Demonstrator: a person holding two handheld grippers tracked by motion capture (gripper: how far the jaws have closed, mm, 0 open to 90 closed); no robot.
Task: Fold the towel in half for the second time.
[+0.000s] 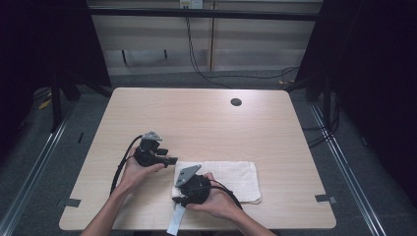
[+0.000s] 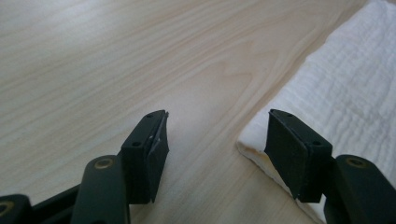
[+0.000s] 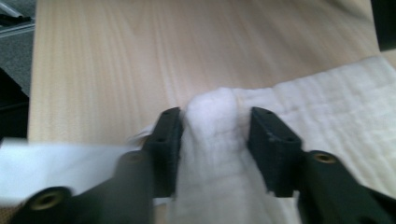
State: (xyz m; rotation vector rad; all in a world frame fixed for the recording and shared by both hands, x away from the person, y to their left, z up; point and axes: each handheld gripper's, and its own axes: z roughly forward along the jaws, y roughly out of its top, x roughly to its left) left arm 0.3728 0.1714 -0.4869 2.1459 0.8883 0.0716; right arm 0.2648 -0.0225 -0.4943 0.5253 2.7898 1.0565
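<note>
Two grippers work a white cloth (image 1: 231, 178) lying folded at the bench's (image 1: 196, 118) five o'clock. Right gripper (image 3: 215, 135) has a soft ridge bunched between its half-closed jaws; whether the pads press it I cannot tell. Left gripper (image 2: 217, 140), jaws open, straddles the waffle-textured cloth's corner. Likely step: gathering an edge; next, both should pinch, then lift.

Pale smooth matt wood table (image 1: 206, 123); white ribbed cloth towel (image 1: 236, 177)
</note>
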